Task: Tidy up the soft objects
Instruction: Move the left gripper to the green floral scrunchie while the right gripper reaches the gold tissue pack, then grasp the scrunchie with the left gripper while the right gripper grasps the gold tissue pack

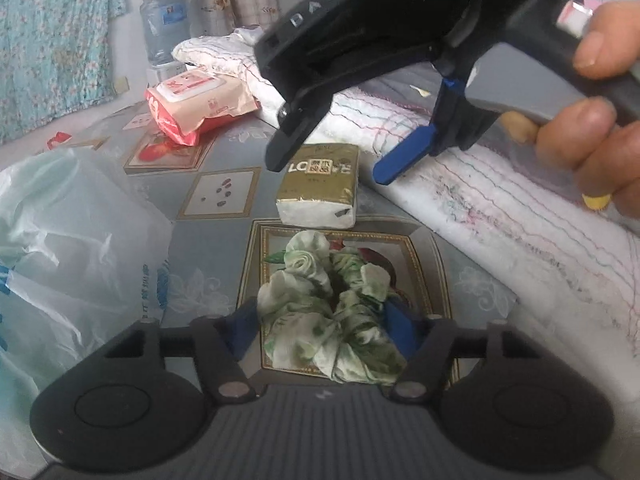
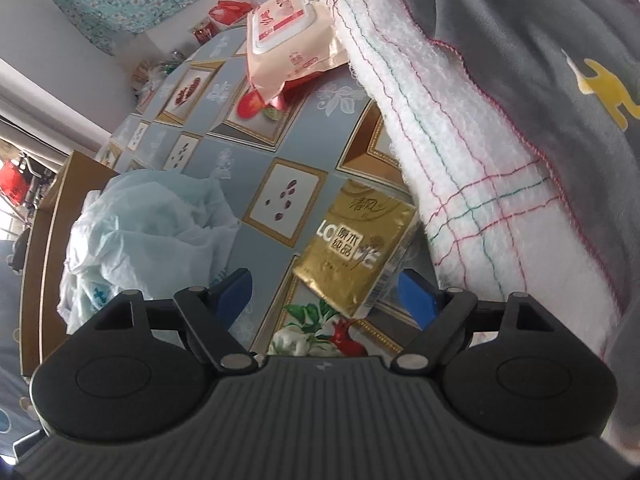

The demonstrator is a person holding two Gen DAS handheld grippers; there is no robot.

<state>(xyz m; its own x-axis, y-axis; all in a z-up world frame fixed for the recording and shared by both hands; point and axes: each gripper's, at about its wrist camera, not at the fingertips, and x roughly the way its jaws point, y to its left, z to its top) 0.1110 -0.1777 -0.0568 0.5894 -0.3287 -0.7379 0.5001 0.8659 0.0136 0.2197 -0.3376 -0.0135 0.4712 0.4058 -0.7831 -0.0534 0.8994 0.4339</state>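
The left claw (image 1: 326, 320) sits low over the patterned surface (image 1: 224, 152) with the green-and-white fabric scrunchie (image 1: 328, 312) between its blue fingers (image 1: 400, 330), which appear to press its sides, though the contact is partly hidden. The right claw (image 2: 326, 290) hangs released, its fingers spread either side of the gold tissue pack (image 2: 356, 248) without touching it. That pack lies just beyond the scrunchie, beside a white towel (image 2: 460, 152), with a pink wipes pack (image 1: 200, 100) farther back and a pale plastic bag (image 1: 72, 232) on the left.

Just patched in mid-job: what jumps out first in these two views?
The green-and-white fabric scrunchie sits between the left gripper's jaws, low in that view. Just beyond it lies the gold tissue pack, with the right gripper hovering open above. A crumpled plastic bag fills the left side.
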